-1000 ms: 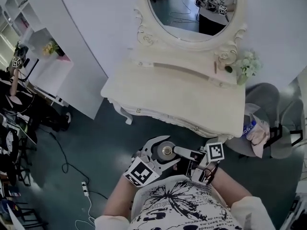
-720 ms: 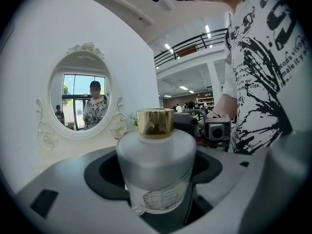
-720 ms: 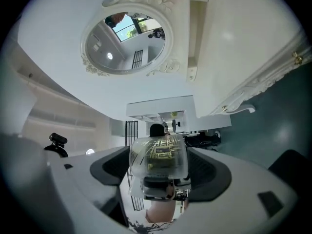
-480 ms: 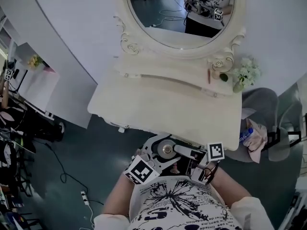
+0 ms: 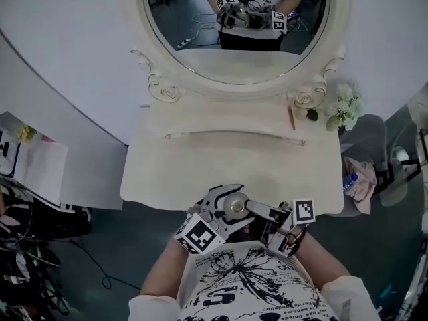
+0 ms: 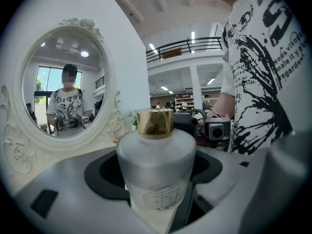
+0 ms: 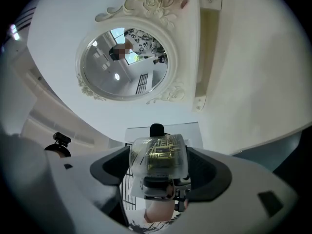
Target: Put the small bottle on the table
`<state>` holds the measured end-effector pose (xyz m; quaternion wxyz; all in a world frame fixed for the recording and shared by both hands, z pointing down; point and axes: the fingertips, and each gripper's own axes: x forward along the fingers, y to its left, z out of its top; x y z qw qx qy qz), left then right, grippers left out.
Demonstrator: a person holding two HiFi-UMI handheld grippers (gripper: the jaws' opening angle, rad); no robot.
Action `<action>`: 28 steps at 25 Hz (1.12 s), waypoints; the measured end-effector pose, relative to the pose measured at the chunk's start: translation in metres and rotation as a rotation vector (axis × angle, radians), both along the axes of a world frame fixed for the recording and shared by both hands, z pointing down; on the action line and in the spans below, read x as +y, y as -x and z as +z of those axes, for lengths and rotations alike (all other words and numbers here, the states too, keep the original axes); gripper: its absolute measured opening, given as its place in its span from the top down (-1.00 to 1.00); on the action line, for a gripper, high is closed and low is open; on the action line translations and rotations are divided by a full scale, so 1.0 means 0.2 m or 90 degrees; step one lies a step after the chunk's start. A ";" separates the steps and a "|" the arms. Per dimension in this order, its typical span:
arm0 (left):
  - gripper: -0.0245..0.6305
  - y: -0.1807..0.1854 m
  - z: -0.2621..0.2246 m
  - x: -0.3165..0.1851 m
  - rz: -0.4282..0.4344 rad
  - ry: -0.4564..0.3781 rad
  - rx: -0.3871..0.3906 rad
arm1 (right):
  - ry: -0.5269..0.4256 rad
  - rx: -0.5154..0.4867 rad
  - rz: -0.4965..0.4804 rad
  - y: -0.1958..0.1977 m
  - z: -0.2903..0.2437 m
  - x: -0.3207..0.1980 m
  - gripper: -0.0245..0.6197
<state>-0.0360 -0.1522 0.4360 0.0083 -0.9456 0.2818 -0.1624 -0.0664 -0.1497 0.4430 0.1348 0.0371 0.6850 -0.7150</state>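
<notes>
Closing in on the dressing table point(image 5: 194, 169), nothing placed yet.
Its front edge is now arriving beneath the tongs; the left gripper point(image 5: 226, 206) is clamping a frosted gold-capped bottle point(image 6: 156, 165), and the right gripper point(image 5: 262, 214) is clamping the small clear bottle point(image 7: 158, 161).

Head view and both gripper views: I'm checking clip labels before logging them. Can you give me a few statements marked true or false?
1. The left gripper holds a frosted bottle with a gold cap. True.
2. The bottle stands on the table. False: it is in the gripper's jaws, by the table's front edge.
3. The right gripper is empty. False: it is shut on a clear item with a gold pattern.
4. Flowers stand at the table's back right. True.
</notes>
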 end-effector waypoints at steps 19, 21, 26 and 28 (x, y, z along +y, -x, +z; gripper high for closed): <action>-0.15 0.28 0.39 -0.27 0.091 0.059 0.018 | 0.022 0.087 0.134 0.27 0.38 -0.30 -0.24; -0.15 0.30 0.45 -0.29 0.088 0.068 0.019 | 0.022 0.106 0.139 0.28 0.44 -0.31 -0.24; -0.15 0.32 0.63 -0.31 0.085 0.088 -0.016 | -0.011 0.193 0.153 0.26 0.58 -0.35 -0.23; -0.15 0.33 0.69 -0.31 0.083 0.098 -0.021 | -0.018 0.221 0.147 0.26 0.64 -0.36 -0.23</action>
